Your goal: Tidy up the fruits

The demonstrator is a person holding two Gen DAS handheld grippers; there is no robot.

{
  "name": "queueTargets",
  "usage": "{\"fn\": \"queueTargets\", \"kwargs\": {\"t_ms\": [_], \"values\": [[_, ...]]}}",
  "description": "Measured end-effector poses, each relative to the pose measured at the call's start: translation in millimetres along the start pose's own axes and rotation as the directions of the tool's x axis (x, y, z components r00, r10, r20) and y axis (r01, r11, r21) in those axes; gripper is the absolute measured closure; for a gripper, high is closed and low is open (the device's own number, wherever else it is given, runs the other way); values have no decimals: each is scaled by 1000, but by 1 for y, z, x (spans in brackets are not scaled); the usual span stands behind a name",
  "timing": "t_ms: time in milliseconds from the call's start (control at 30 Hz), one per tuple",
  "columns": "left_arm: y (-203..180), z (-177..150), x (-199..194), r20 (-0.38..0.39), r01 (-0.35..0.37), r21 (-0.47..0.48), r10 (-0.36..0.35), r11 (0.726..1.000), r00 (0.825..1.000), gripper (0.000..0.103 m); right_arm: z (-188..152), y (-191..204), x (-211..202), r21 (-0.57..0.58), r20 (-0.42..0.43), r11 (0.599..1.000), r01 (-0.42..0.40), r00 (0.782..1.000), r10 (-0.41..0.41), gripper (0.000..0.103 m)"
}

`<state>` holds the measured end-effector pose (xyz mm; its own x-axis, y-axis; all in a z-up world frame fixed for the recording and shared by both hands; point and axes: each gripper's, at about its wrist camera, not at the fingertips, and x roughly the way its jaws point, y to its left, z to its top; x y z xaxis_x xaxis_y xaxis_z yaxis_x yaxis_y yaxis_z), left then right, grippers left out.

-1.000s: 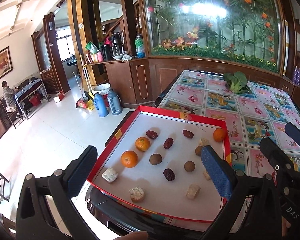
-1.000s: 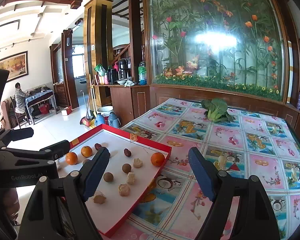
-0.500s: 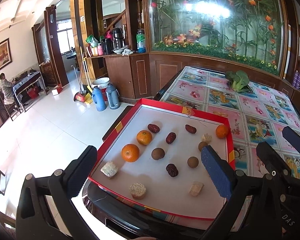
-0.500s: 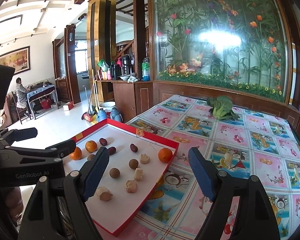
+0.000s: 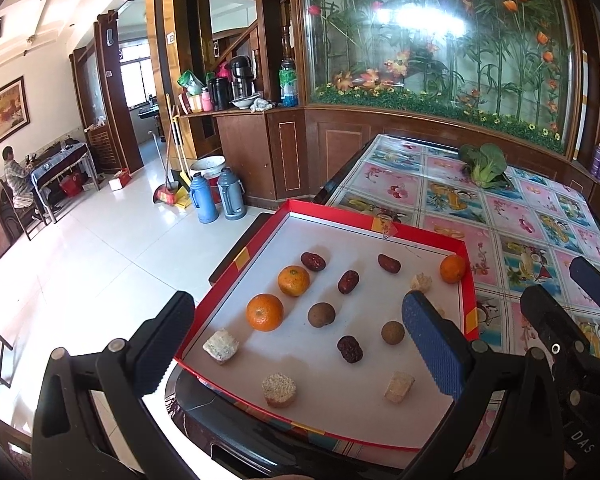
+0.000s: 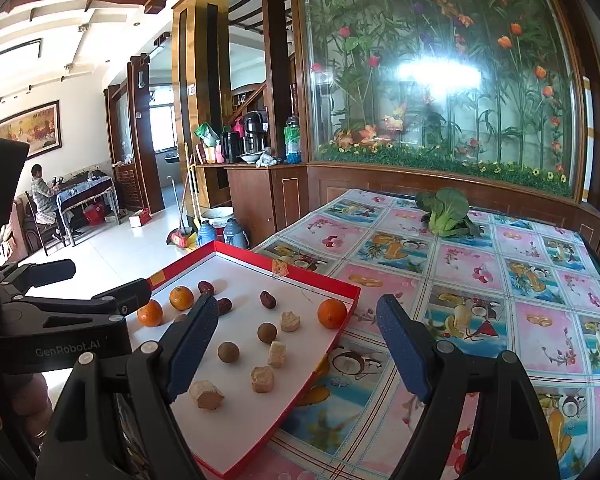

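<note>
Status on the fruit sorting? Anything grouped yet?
Nothing grouped yet. Oranges, red dates, brown longans and pale cake pieces lie mixed and spread across the red-rimmed tray. Nothing in hand: left tool and right tool are both open and empty above it. All sorting remains.

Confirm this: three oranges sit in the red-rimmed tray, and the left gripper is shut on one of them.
Wrong on the grip. The left wrist view shows the left gripper open, holding nothing; all three oranges lie free in the red-rimmed tray.
</note>
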<state>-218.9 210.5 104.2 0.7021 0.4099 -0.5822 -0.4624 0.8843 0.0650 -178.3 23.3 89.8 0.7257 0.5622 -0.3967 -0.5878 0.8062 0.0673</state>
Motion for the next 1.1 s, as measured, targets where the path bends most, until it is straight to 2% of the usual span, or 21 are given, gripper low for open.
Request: {"fn": "queueTargets", "kwargs": {"t_ms": [467,1100], "values": [[3,0,2,3,6,-9,-6,1000,1000,0,-3,13,2,-42,4,999,3,1000,-3,22],[12,1,0,10,15,-14,-15,1000,1000,0,1,18,6,-24,13,1000,-21,1000,21,22]]}}
